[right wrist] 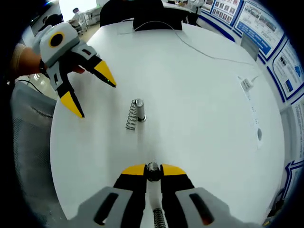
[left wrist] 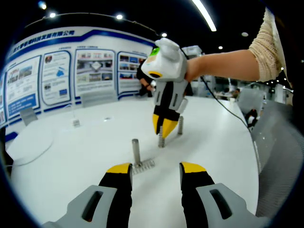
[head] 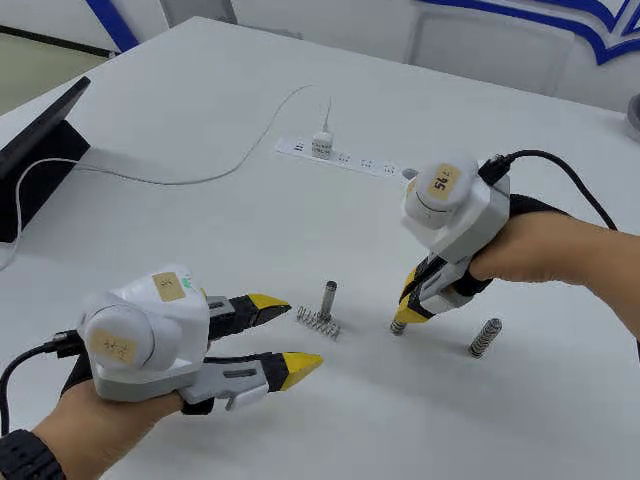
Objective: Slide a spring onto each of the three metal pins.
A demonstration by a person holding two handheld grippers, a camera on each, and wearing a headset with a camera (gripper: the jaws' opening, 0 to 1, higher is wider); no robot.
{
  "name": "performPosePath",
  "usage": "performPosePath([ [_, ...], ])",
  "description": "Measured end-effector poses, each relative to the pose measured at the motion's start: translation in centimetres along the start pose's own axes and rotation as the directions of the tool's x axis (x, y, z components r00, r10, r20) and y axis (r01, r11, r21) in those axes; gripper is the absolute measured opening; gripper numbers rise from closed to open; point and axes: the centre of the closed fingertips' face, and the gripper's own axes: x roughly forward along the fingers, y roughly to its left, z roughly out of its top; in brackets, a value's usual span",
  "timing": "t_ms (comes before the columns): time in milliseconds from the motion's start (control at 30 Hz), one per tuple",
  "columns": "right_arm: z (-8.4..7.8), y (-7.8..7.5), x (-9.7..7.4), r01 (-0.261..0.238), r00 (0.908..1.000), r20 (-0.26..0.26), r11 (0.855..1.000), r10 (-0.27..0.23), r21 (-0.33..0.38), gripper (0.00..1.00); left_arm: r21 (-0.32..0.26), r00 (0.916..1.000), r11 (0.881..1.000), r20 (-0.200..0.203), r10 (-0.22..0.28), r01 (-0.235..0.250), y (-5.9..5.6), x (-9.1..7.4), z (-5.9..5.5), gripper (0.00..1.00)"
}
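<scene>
**Head view.** White table (head: 200, 120). Left gripper (head: 285, 335), lower left: jaws wide apart, nothing between them. Upright pin (head: 327, 298), centre, bare. Loose spring (head: 318, 321) lies at its foot, touching it. Right gripper (head: 405, 314), right of centre, tips down, clamped on the held pin (head: 398, 326), whose lower end meets the table. Second spring (head: 485, 337), further right, apart from it. Power strip (head: 340, 155), upper centre. Dark screen (head: 40, 140), upper left.

**Left gripper view.** Left gripper (left wrist: 156, 168), bottom: jaws spread, empty. Upright pin (left wrist: 136, 151) and loose spring (left wrist: 144, 165) just beyond the tips. Right gripper (left wrist: 165, 127), centre, closed on the held pin (left wrist: 161, 141). Second spring (left wrist: 180, 126) stands just beside.

**Right gripper view.** Right gripper (right wrist: 153, 170), bottom: jaws pinched on the round top of the held pin (right wrist: 152, 168); coils show lower between the jaws. Upright pin (right wrist: 138, 109) and loose spring (right wrist: 131, 118), centre. Left gripper (right wrist: 90, 89), upper left, jaws spread.
</scene>
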Motion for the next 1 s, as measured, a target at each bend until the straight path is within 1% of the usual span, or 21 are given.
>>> performPosePath([
  [233,0.1,0.1,0.2,-0.005,1.0,0.006,1.0,0.005,0.002,0.13,-0.004,1.0,1.0,-0.001,0.005,-0.005,0.1,-0.1,-0.1,0.41],
  [367,0.0,0.2,0.1,-0.004,0.9999,0.014,1.0,0.004,0.003,0.15,-0.004,1.0,1.0,-0.002,0.005,-0.005,0.2,-0.1,-0.1,0.41],
  [433,0.1,0.0,-0.2,0.006,0.9997,0.022,1.0,-0.006,-0.001,0.17,-0.001,1.0,1.0,-0.002,0.005,-0.005,0.2,-0.1,-0.1,0.41],
  [567,0.7,0.0,-1.1,0.025,0.9988,0.042,1.0,-0.025,-0.012,0.21,-0.001,1.0,1.0,0.001,0.006,-0.006,0.3,-0.1,-0.1,0.41],
  [667,1.7,0.3,-1.9,0.036,0.9968,0.073,0.999,-0.034,-0.035,0.21,-0.002,1.0,1.0,0.001,0.005,-0.005,0.3,-0.1,-0.1,0.41],
  [767,2.7,0.7,-2.5,0.037,0.9944,0.101,0.998,-0.032,-0.044,0.21,-0.001,1.0,1.0,0.003,0.004,-0.004,0.3,-0.1,0.0,0.41],
  [867,3.5,1.1,-2.5,0.027,0.9924,0.121,0.999,-0.022,-0.042,0.21,0.0,1.0,1.0,0.005,0.005,-0.005,0.3,-0.1,0.1,0.41],
  [1000,4.5,1.8,-1.9,0.007,0.9887,0.15,1.0,-0.003,-0.027,0.21,0.004,1.0,1.0,0.007,0.004,-0.004,0.3,-0.3,0.2,0.41],
])
